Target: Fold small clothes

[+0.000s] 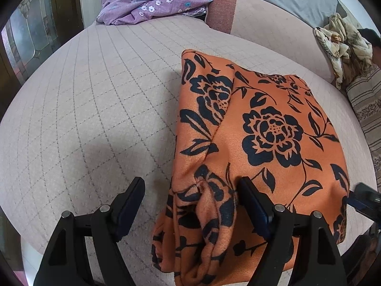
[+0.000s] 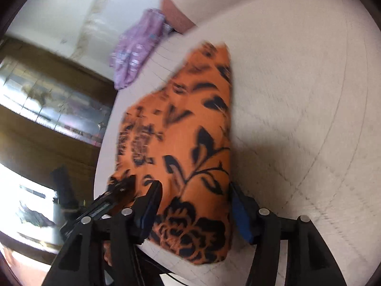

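An orange garment with black flowers point(image 1: 269, 128) lies folded on a pale quilted bed point(image 1: 95, 109). My left gripper point(image 1: 193, 195) is open, its jaws wide apart around the garment's near left corner, which bunches between them. My right gripper point(image 2: 194, 202) is open too, its jaws either side of the garment's near edge point(image 2: 195, 166); this view is blurred. The right gripper's tip shows at the right edge of the left wrist view point(image 1: 364, 200), and the left gripper shows at the lower left of the right wrist view point(image 2: 112, 195).
A purple flowered cloth point(image 1: 152, 0) lies bunched at the far end of the bed, next to a pink headboard cushion point(image 1: 223, 9). A crumpled cream cloth point(image 1: 343, 45) and striped bedding point(image 1: 366, 100) lie at the right. A wooden glass-panelled door point(image 1: 26, 31) stands at the left.
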The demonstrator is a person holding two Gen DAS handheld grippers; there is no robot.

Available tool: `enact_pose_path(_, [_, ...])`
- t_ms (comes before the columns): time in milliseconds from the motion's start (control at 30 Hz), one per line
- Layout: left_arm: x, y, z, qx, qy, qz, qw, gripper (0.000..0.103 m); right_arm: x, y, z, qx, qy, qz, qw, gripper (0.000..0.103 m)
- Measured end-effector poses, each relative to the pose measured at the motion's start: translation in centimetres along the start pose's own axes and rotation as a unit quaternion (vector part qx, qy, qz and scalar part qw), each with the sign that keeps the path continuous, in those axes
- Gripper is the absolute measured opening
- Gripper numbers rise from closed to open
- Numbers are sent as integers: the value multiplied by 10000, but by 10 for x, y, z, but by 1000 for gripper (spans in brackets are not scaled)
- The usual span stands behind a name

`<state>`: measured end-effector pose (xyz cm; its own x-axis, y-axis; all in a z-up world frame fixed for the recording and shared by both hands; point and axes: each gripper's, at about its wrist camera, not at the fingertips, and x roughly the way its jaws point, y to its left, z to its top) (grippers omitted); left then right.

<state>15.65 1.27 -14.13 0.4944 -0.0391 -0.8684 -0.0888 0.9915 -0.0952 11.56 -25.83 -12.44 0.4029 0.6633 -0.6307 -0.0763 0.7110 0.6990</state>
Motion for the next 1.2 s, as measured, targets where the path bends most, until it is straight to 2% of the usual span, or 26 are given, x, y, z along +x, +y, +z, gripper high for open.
enact_pose_path(67, [1, 2, 0, -31, 2, -43, 10000, 83, 3, -4, -2, -31, 69, 92, 9999, 73])
enact_pose_path(100, [1, 2, -1, -36, 2, -55, 10000, 83, 15, -9, -1, -23, 252, -34, 9997, 74])
enact_pose_path(133, [2, 3, -1, -22, 30, -76, 10000, 83, 29, -18, -5, -8, 616, -266, 9977, 71])
enact_pose_path(167, [2, 3, -2, -12, 15, -78, 10000, 83, 32, -24, -7, -66, 609, -326, 9976, 66])
enact_pose_path(233, [1, 5, -2, 10, 14, -98, 10000, 84, 23, -17, -5, -177, 500, -342, 9980, 65])
enact_pose_path(367, [-10, 14, 4, -193, -21, -258, 9995, 83, -21, 7, 13, -601, -310, -793, 9946, 70])
enact_pose_path(400, [-18, 18, 8, -254, -126, -373, 9989, 83, -24, 11, 19, -613, -418, -768, 9943, 73])
enact_pose_path(500, [-37, 35, 29, -536, -435, -747, 9948, 83, -25, 38, 34, -853, -619, -339, 9939, 74])
enact_pose_path(567, [-34, 44, 48, -675, -409, -893, 9929, 83, -3, 61, 36, -1130, -440, -182, 9924, 74])
enact_pose_path(633, [-17, 45, 69, -605, -194, -879, 9941, 80, 22, 69, 33, -1208, -214, -109, 9924, 74])
enact_pose_path(667, [-1, 43, 78, -517, 73, -929, 9943, 78, 41, 68, 30, -1191, 5, -103, 9928, 74])
enact_pose_path(700, [13, 39, 84, -455, 294, -935, 9941, 65, 54, 63, 26, -1132, 202, -162, 9932, 75])
enact_pose_path(733, [23, 35, 91, -376, 455, -963, 9936, 56, 66, 58, 22, -1068, 327, -229, 9935, 75])
enact_pose_path(767, [33, 31, 99, -290, 597, -1098, 9917, 37, 71, 55, 17, -1096, 251, -225, 9934, 75])
enact_pose_path(800, [38, 27, 108, -245, 622, -1210, 9904, 26, 69, 56, 14, -1159, 149, -184, 9930, 75])
enact_pose_path(833, [42, 22, 116, -155, 539, -1120, 9921, 25, 69, 56, 13, -1159, 146, -163, 9930, 75])
enact_pose_path(900, [59, 10, 122, 175, 572, -711, 9957, 29, 70, 55, 13, -1156, 152, -118, 9931, 75])
enact_pose_path(967, [58, 7, 122, 161, 530, -681, 9961, 30, 69, 54, 11, -1176, 182, -99, 9928, 75])
enact_pose_path(1033, [39, 6, 119, 69, 280, -653, 9974, 41, 68, 52, 10, -1188, 191, -57, 9927, 75])
enact_pose_path(1067, [29, 7, 114, 68, 195, -597, 9980, 55, 68, 51, 9, -1187, 164, 0, 9928, 75])
enact_pose_path(1133, [6, 5, 102, 184, -95, -432, 9989, 68, 63, 50, 8, -1166, 110, 78, 9931, 75])
enact_pose_path(1200, [-19, 2, 87, 430, -385, -191, 9982, 72, 56, 51, 9, -1087, 24, 97, 9940, 76])
